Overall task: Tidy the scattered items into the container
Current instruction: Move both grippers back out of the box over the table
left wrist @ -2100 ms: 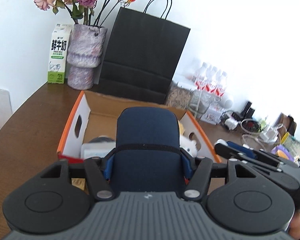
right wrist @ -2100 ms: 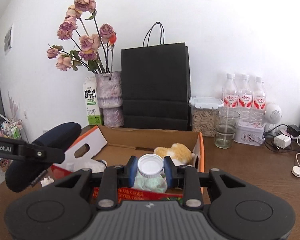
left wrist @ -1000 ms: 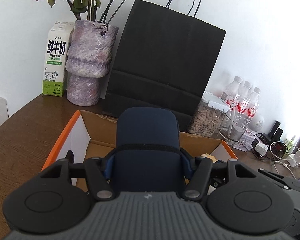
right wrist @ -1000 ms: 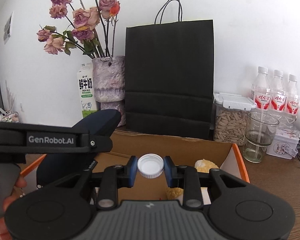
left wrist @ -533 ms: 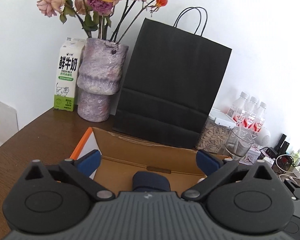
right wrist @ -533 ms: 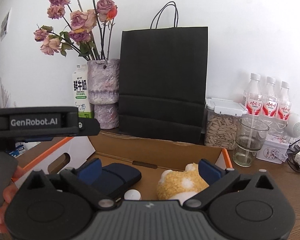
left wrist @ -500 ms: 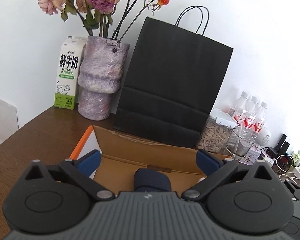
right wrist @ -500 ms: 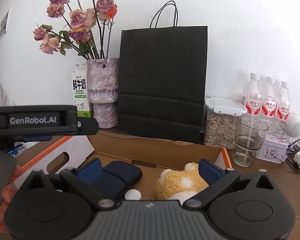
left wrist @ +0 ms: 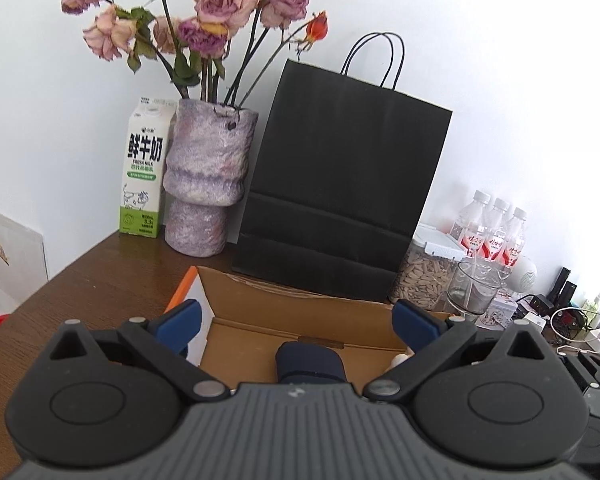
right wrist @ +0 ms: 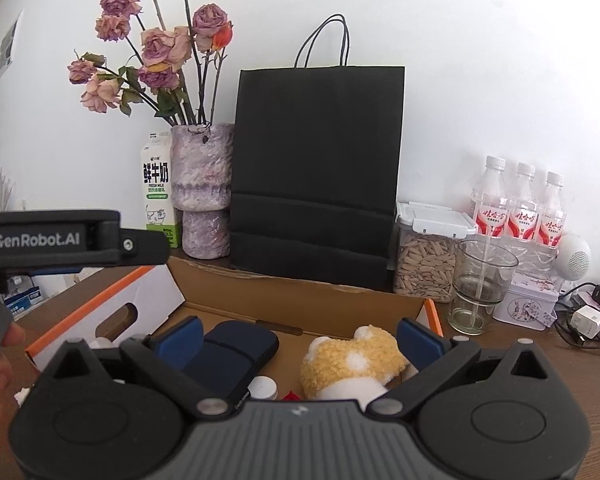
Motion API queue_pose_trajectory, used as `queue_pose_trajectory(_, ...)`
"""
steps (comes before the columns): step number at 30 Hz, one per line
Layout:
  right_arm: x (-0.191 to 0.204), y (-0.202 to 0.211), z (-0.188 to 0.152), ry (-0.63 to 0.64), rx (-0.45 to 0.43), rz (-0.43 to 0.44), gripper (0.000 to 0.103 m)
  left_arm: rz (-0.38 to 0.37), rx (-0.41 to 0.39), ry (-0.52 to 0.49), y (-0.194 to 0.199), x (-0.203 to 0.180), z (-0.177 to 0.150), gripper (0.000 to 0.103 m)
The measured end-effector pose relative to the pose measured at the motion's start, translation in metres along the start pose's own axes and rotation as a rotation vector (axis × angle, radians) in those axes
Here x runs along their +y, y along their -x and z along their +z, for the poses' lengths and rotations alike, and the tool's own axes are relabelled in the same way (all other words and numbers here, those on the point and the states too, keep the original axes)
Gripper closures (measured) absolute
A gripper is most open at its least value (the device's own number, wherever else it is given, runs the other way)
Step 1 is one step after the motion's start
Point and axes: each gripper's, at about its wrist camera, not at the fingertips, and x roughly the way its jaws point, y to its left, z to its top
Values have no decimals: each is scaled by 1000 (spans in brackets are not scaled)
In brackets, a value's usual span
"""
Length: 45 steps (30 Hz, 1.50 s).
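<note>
An orange-edged cardboard box [right wrist: 300,292] stands on the brown table. Inside it lie a dark blue case [right wrist: 228,354], a white-capped bottle [right wrist: 262,387] and a yellow and white plush toy [right wrist: 348,360]. My right gripper [right wrist: 298,338] hangs over the box, open, with nothing between its blue pads. My left gripper [left wrist: 298,320] is open too, above the same box [left wrist: 300,308], and the dark blue case [left wrist: 310,364] lies below it, apart from the pads. The left tool's black body [right wrist: 60,236] and a hand show at the left of the right wrist view.
Behind the box stand a black paper bag [right wrist: 316,168], a purple vase of dried roses [right wrist: 202,188] and a milk carton [right wrist: 156,188]. To the right are a seed jar [right wrist: 426,256], a glass [right wrist: 480,284], water bottles [right wrist: 518,204], a tin and chargers with cables [right wrist: 584,320].
Both grippers have opened: the left let go of the dark blue case and the right let go of the white-capped bottle, and both things now lie in the box. Both grippers have risen a little.
</note>
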Motion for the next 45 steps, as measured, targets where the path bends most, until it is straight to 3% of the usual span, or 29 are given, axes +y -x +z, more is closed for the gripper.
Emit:
queue_pose_trajectory(11, -2, 57, -13, -7, -27, -22, 0, 8, -57, -28, 66, 5, -7, 0)
queue_pose_trajectory(21, -3, 102, -41, -10, -10, -28, 0, 51, -44, -63, 104, 16, -30, 0)
queue_pose_trajectory(35, -9, 131, -98, -22, 107, -40, 0, 130, 48, -96, 137, 47, -73, 0)
queue_pose_trajectory(45, -1, 143, -119, -11, 164, -5, 0, 161, 117, -105, 154, 62, -98, 0)
